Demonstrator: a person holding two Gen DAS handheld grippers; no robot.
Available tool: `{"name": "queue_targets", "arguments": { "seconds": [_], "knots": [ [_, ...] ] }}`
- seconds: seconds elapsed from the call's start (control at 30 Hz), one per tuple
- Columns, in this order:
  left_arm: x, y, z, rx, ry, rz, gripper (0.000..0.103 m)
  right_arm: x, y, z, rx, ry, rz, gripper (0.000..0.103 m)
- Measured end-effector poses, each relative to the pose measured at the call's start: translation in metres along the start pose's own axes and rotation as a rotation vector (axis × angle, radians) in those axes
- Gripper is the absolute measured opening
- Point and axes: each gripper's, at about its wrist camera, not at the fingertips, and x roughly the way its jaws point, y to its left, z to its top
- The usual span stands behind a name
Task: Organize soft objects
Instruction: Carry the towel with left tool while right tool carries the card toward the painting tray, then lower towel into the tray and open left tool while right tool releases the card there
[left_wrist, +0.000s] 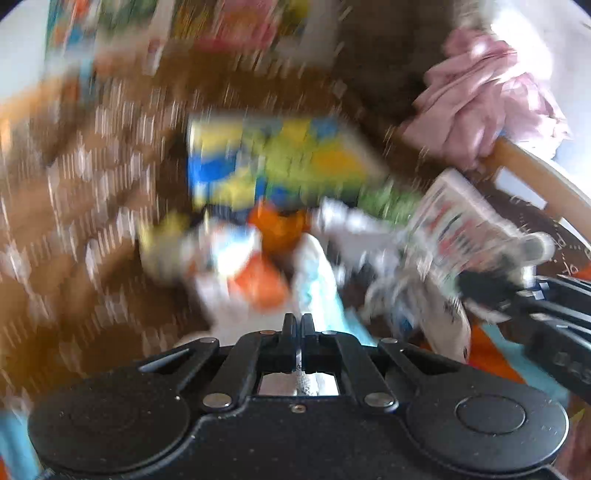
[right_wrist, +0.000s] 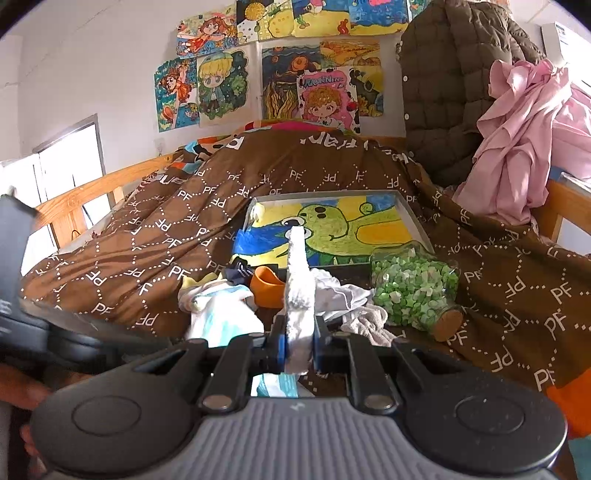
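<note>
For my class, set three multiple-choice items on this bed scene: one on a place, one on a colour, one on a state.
1. Where does the glass jar lie?
A. on the brown quilt, right of the sock pile
B. on the wall
C. inside the orange cup

2. What colour are the bits in the jar?
A. red
B. green
C. black

3. What is the right gripper doing?
A. hanging open
B. shut on nothing
C. clamping a white sock

Answers:
1 A: it lies tipped on the quilt, its cork toward the camera.
2 B: green and pale pieces fill it.
3 C: both pads press the sock.
</note>
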Motion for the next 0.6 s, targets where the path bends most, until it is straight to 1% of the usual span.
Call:
{"name": "queue_targets", "arguments": {
  "seconds": [0.07, 0.1, 0.13, 0.23, 0.33, 0.4, 0.47, 0.53, 0.6],
  "knots": [
    [-0.014, -0.012, 0.003, 0.113, -0.089, 0.023, 0.000, -0.001, -0.001, 0.003, -0.003, -0.011, -0.002, 0.015],
    [-0.018, -0.014, 0.006, 0.137, -0.110, 0.015, 0.000, -0.002, -0.001, 0.005, -0.004, -0.019, -0.002, 0.015],
    [-0.018, -0.015, 0.008, 0.142, -0.112, 0.006, 0.000, -0.002, -0.002, 0.007, -0.005, -0.025, 0.001, 0.015],
    [-0.012, -0.010, 0.014, 0.108, -0.095, 0.001, 0.000, 0.001, -0.003, 0.012, -0.018, -0.030, 0.006, 0.015],
    [-0.010, 0.002, 0.021, 0.029, -0.098, -0.028, 0.000, 0.007, -0.006, 0.018, -0.019, -0.035, 0.018, 0.015],
    [-0.011, 0.011, 0.030, -0.015, -0.121, -0.051, 0.000, 0.013, -0.007, 0.025, -0.028, -0.046, 0.026, 0.015],
    [-0.013, 0.017, 0.043, -0.033, -0.158, -0.064, 0.000, 0.022, -0.009, 0.036, -0.048, -0.068, 0.040, 0.015],
    [-0.012, 0.021, 0.061, -0.036, -0.185, -0.072, 0.000, 0.036, -0.012, 0.048, -0.061, -0.081, 0.056, 0.015],
    [-0.004, 0.024, 0.082, -0.024, -0.212, -0.064, 0.000, 0.055, -0.017, 0.061, -0.065, -0.092, 0.075, 0.015]
  ]
}}
